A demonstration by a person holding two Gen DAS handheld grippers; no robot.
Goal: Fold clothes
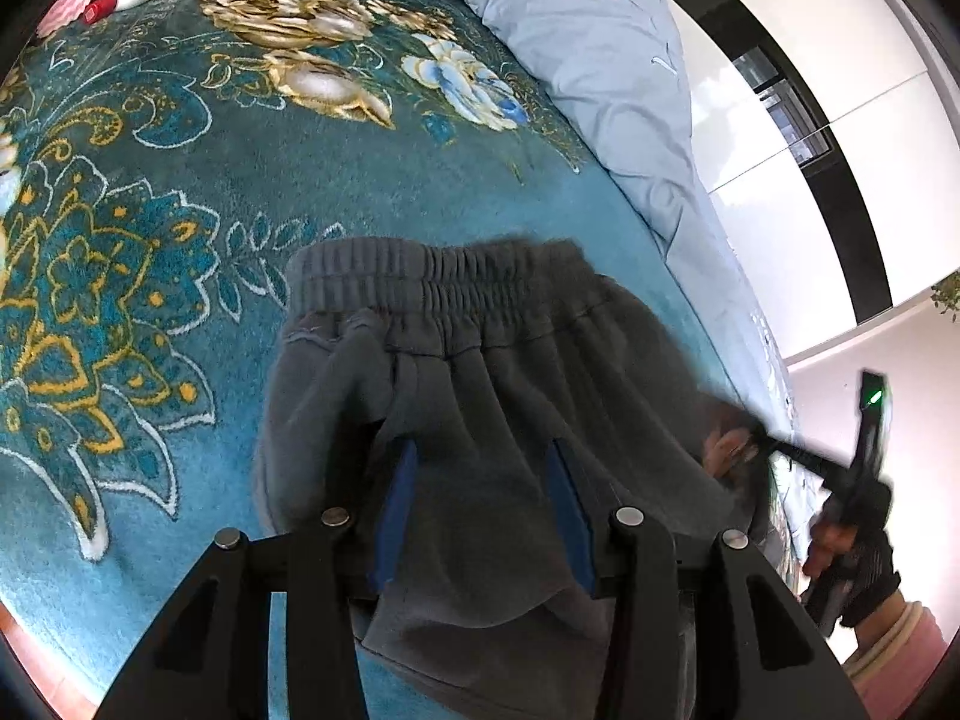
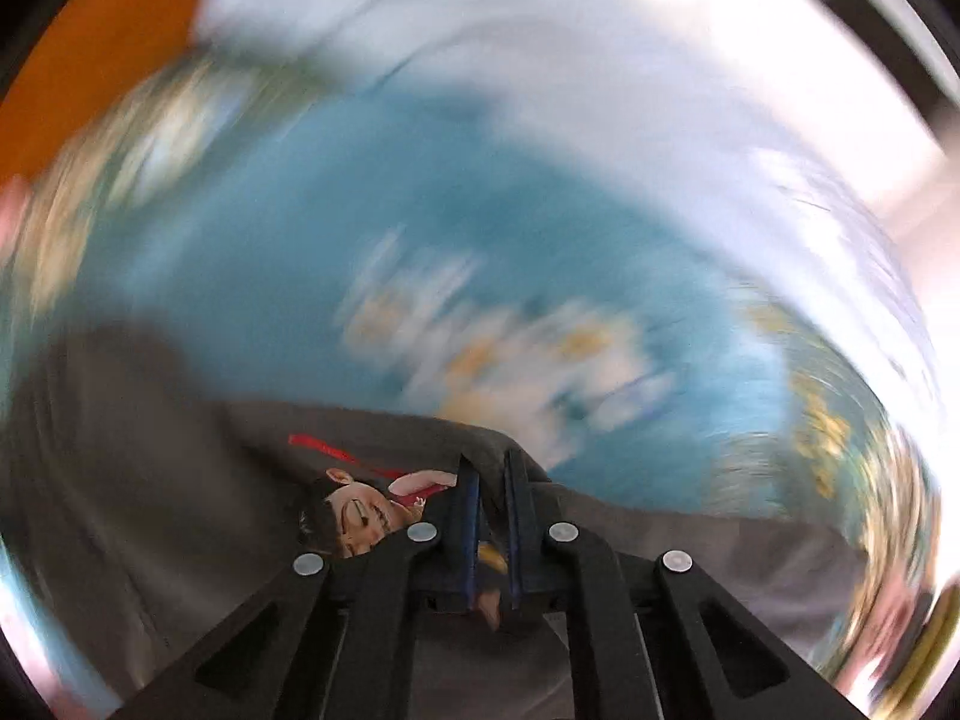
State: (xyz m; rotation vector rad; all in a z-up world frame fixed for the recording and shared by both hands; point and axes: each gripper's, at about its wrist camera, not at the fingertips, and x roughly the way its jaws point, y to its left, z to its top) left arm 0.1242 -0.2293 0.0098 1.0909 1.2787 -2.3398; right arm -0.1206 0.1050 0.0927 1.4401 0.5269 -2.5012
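Left hand-held gripper (image 1: 480,468) spread w/ grey pants (image 1: 480,372) draped between; right hand-held gripper (image 2: 491,468) pinching pants' edge.

The left gripper (image 1: 480,516) is a matte black plastic frame: two pairs of slanted, flat-sided arms, each pierced by an elongated triangular cut-out, hinged on four round silver pivot pins. Each of its fingers carries a flat blue pad (image 1: 397,510) on the inner face.

The right gripper (image 2: 491,516) has the same build in its own camera: black linkage arms with cut-outs, four silver pins, and dark blue pads (image 2: 468,528) lining the jaws. From the left wrist view its body shows as a blurred black handle with a small green light near the top.

The right hand (image 1: 852,546) wears a black fingerless glove, bare pinkish fingertips showing, above a pale pink ribbed sleeve cuff (image 1: 900,642).
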